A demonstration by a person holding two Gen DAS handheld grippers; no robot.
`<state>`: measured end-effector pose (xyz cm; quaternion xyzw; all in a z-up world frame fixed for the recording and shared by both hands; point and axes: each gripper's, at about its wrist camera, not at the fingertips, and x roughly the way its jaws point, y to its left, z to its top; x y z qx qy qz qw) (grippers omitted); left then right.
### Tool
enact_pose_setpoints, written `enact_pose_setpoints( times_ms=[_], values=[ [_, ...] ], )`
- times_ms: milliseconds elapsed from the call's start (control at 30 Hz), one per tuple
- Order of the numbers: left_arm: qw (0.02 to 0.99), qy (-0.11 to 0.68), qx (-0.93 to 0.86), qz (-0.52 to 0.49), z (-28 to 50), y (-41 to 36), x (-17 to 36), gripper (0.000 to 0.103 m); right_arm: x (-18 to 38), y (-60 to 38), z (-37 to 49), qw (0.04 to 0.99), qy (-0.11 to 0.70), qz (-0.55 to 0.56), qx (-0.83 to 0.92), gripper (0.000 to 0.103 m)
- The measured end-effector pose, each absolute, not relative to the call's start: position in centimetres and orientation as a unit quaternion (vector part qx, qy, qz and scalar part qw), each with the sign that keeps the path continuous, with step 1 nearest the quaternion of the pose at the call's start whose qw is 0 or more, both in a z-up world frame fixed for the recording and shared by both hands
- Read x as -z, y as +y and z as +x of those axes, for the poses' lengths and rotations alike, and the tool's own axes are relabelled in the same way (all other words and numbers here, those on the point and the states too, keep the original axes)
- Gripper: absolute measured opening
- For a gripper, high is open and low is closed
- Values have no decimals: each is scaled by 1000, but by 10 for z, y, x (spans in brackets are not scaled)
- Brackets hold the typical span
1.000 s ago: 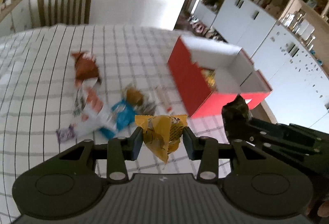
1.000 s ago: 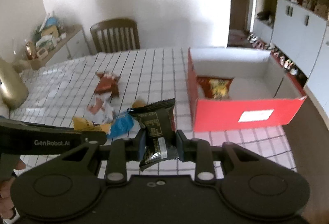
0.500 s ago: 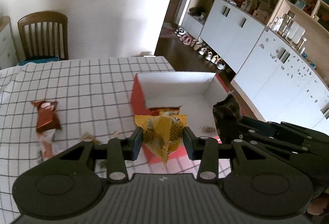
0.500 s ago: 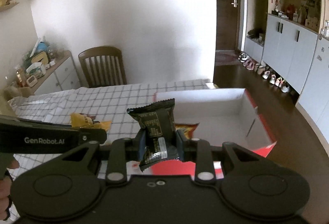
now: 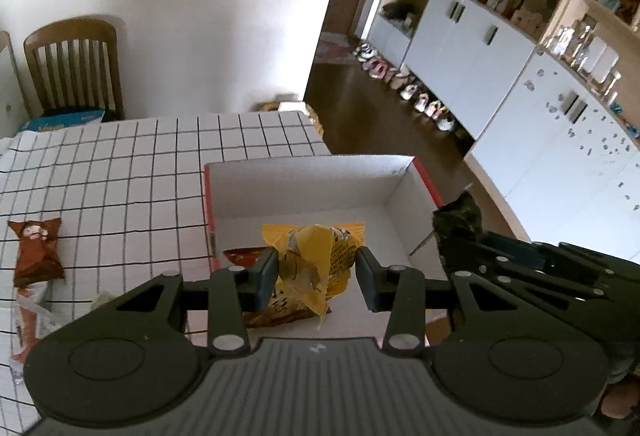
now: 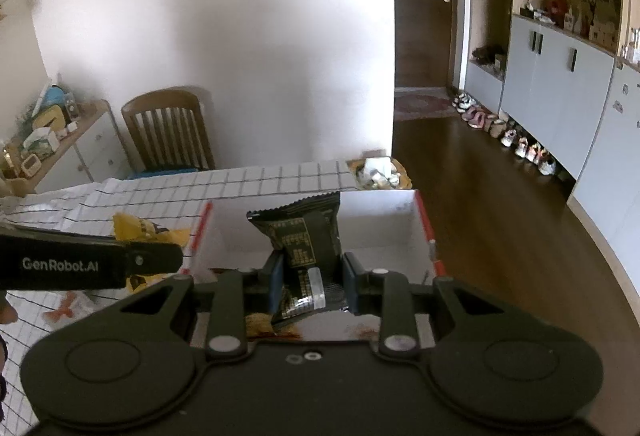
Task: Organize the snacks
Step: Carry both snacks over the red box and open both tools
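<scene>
My left gripper is shut on a yellow snack packet and holds it over the open red box with a white inside. My right gripper is shut on a black snack packet, also over the red box. An orange packet lies on the box floor under both. The right gripper with its black packet shows at the right of the left wrist view. The left gripper and yellow packet show at the left of the right wrist view.
The table has a white checked cloth. A brown packet and more wrappers lie left of the box. A wooden chair stands behind the table. White cabinets and shoes line the room's right side.
Both grippers have moved forward from the snack pile to above the red box, each still holding its packet.
</scene>
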<state>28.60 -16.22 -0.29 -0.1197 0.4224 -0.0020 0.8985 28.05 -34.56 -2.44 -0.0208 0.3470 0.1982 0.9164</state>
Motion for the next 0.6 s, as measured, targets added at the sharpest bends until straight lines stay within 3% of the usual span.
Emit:
enact_pose_setpoints(
  times_ms=[600],
  values=[
    [854,511,-10,-102,364,-200,85,41,99,-363,336,877,436,-42,-197,29]
  ],
)
